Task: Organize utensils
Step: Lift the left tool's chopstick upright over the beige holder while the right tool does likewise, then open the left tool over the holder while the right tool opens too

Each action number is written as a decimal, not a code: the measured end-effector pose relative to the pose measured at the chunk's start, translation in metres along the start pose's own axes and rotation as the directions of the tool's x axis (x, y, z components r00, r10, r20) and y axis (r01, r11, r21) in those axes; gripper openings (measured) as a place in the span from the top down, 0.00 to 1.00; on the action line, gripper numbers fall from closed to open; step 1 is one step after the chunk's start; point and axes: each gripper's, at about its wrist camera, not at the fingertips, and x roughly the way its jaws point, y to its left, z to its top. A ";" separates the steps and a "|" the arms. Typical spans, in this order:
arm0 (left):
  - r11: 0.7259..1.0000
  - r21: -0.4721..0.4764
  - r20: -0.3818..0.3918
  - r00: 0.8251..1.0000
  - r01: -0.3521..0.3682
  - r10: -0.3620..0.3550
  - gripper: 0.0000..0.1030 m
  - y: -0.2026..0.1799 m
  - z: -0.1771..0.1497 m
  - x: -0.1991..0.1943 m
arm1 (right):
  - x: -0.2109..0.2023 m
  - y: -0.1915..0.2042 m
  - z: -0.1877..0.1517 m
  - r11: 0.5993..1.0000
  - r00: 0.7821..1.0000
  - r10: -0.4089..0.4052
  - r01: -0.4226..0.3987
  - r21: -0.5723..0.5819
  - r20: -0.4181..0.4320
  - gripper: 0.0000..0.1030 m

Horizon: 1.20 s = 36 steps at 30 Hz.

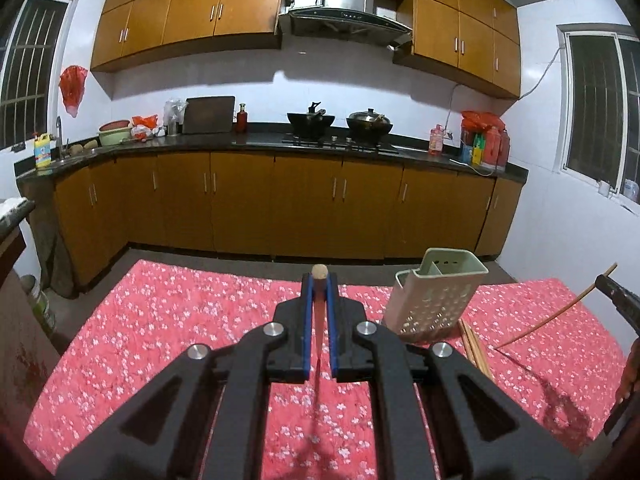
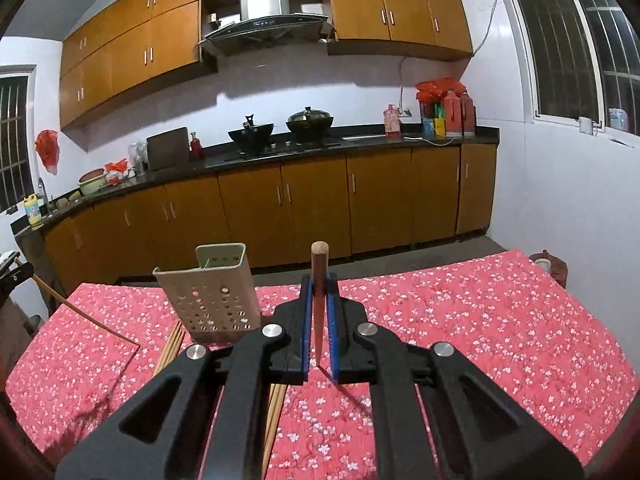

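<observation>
Room: kitchen with wooden cabinets; red floral tablecloth (image 1: 160,320) over the table.
Left gripper (image 1: 319,284): clenched on one chopstick (image 1: 319,276), thick end forward.
Right gripper (image 2: 319,284): clenched on a second chopstick (image 2: 319,264), tip hanging toward the cloth.
Holder (image 1: 436,296): perforated caddy, leaning (opening tipped toward the far side), right of the left gripper, left of the right one.
Spare chopsticks (image 2: 172,344): lying flat beside the holder's near side.
Nearer hand: likely about equal; both sticks' long axes run forward-down, so each needs tipping upright over the opening.
</observation>
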 end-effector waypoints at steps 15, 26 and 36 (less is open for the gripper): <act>0.992 -0.019 0.205 0.972 0.124 -0.117 0.93 -0.012 0.111 -0.037 | -0.031 0.016 0.112 0.987 0.956 0.139 -0.154 0.037 0.259 0.93; 0.964 -0.011 0.146 0.954 0.267 -0.263 0.93 -0.059 0.115 -0.012 | 0.003 0.052 0.103 0.972 0.958 0.235 -0.236 -0.016 0.161 0.93; 0.960 0.019 0.046 0.959 0.278 -0.279 0.93 -0.086 0.097 0.030 | 0.043 0.060 0.086 0.972 0.971 0.235 -0.236 0.000 0.041 0.93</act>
